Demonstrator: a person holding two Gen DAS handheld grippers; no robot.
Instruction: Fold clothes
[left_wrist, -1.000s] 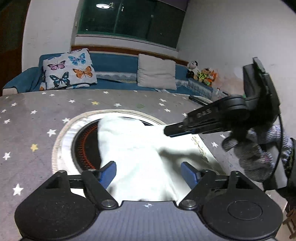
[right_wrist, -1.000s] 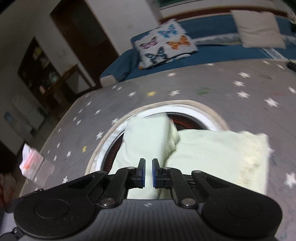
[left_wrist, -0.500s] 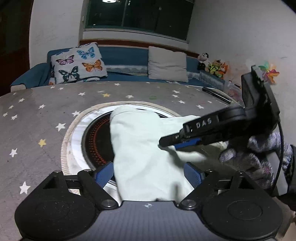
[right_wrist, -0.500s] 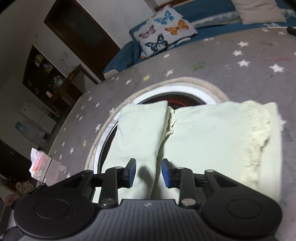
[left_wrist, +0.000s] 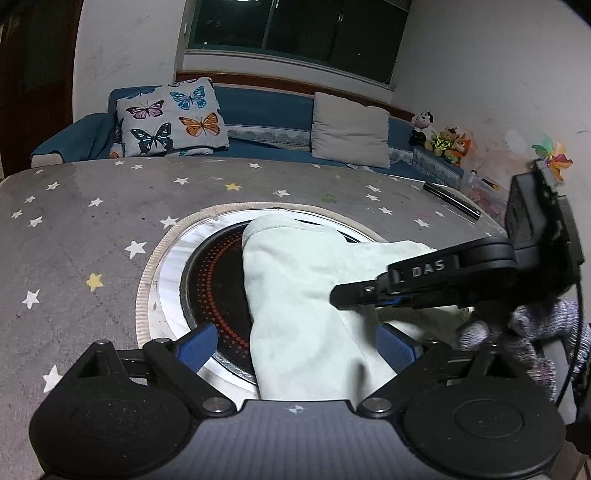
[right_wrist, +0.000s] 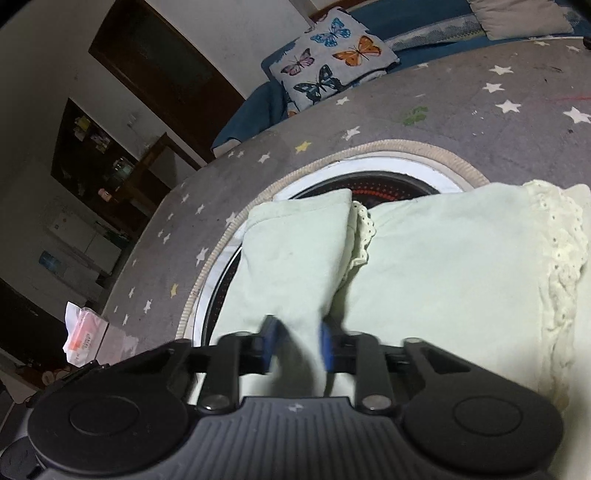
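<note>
Right gripper (right_wrist: 295, 345): jaws opened, then closed again within the last second; a ridge of the pale green garment (right_wrist: 443, 280) now sits pinched between the blue pads (right_wrist: 325, 347). It has also come down onto the cloth. Judged: grip taken for the next fold.

Left gripper (left_wrist: 295, 345): jaws have just been opening, now spread wide, pads clear of the garment lying between them; released.

Garment lies folded across the round heater ring (left_wrist: 162, 266) at the table's (left_wrist: 74, 229) centre, trailing toward the near edge.
</note>
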